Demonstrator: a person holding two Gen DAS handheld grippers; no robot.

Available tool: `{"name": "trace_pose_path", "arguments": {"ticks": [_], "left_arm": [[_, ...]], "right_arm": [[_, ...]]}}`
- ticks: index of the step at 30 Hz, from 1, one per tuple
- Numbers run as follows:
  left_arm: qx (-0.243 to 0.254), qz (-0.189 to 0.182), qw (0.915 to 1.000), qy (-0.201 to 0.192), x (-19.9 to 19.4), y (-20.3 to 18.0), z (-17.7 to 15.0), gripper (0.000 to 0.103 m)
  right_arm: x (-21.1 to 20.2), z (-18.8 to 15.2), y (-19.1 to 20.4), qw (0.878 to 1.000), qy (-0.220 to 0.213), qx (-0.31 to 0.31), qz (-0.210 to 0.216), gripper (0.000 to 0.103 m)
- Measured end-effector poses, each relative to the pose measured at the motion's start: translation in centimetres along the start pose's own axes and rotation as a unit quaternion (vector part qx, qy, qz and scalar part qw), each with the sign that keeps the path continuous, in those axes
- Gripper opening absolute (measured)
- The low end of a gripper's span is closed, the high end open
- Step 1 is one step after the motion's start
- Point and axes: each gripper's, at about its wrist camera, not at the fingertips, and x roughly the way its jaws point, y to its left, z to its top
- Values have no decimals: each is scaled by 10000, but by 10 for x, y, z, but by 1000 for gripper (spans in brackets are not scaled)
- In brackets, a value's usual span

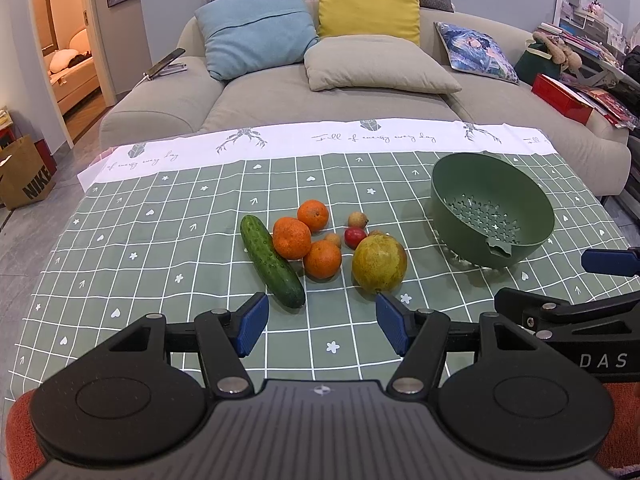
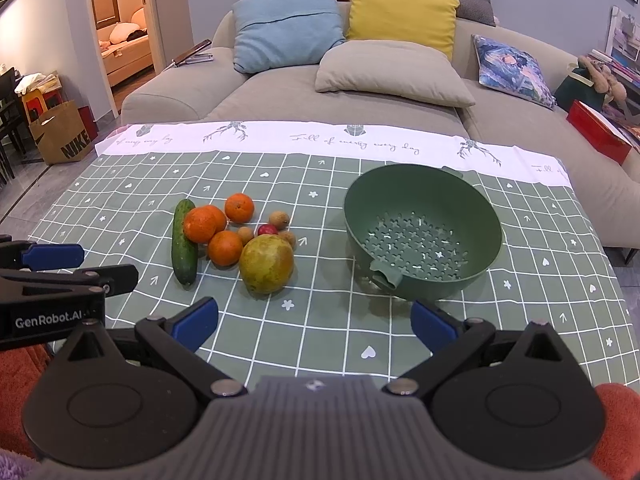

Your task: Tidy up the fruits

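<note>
Both grippers, left gripper (image 1: pixel 322 326) and right gripper (image 2: pixel 314 326), hover open, angled down toward the fruit pile (image 1: pixel 320 248).

left wrist view: mounted just behind the left gripper (image 1: pixel 322 322), angled down across the checked tablecloth (image 1: pixel 160 240) toward the sofa (image 1: pixel 328 108); close over the near table edge, fruit pile centred, cucumber (image 1: pixel 272 266) straight ahead, green colander (image 1: pixel 492 208) off to the right. right wrist view: mounted behind the right gripper (image 2: pixel 314 322), same downward tilt and same facing, set a little further right, so colander (image 2: pixel 422 232) near centre and cucumber (image 2: pixel 183 242) pushed left. shared by both: tablecloth, fruit, colander, sofa cushions, doorway at left. each gripper's side visible at the edge of the other view.
</note>
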Motion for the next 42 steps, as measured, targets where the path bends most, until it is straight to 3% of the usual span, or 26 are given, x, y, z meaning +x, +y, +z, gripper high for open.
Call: {"name": "trace_pose_path", "arguments": {"ticks": [30,35,39,42], "left_arm": [[-84,-192,9997,153,9,2,4,73],[-323,-229,9989,258,22,15,10,72],[-666,-258,9968,353,36,30,12,67],[-751,-178,9961,435,47,37,13,64]], "right_arm": [[11,0,-2,9998,75,142,123,98],[22,3,-3,9992,-18,281,290,98],[39,8,-1,9954,9,430,859,97],[56,14,8,9944,146,359,982,90]]}}
